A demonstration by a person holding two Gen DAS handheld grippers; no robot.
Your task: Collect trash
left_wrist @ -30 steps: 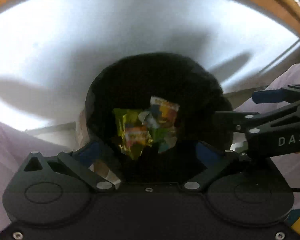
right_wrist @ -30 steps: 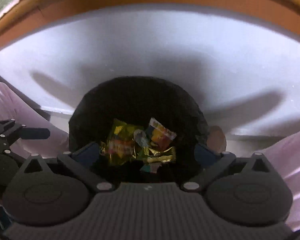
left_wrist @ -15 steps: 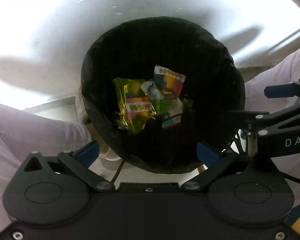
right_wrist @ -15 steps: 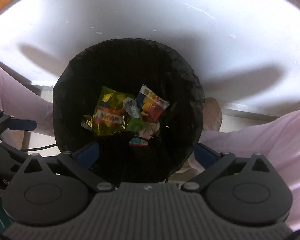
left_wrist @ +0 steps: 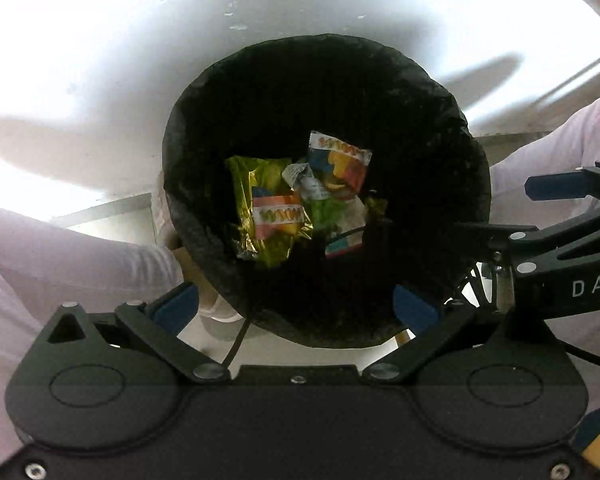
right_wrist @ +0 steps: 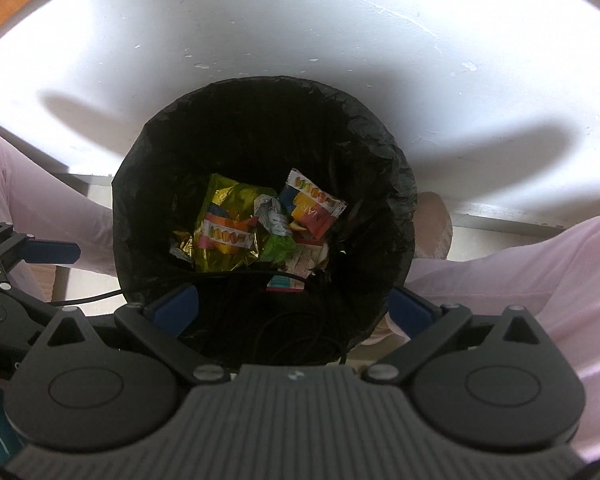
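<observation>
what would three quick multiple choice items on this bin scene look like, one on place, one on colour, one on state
1. Where do the snack wrappers lie?
A. on the white table
B. inside the bin
C. between the left tongs

2. What colour is the bin's liner?
A. black
B. white
C. blue

3. How do the right tongs stand?
A. shut on a wrapper
B. shut on the liner
C. open, holding nothing

Answers:
1 B: the snack wrappers sit at the bottom of the bin, below the rim in both views.
2 A: the liner folded over the rim is black crinkled plastic.
3 C: the right tongs have their blue-tipped fingers wide apart over the bin with nothing between them; the left tongs are open too.
</observation>
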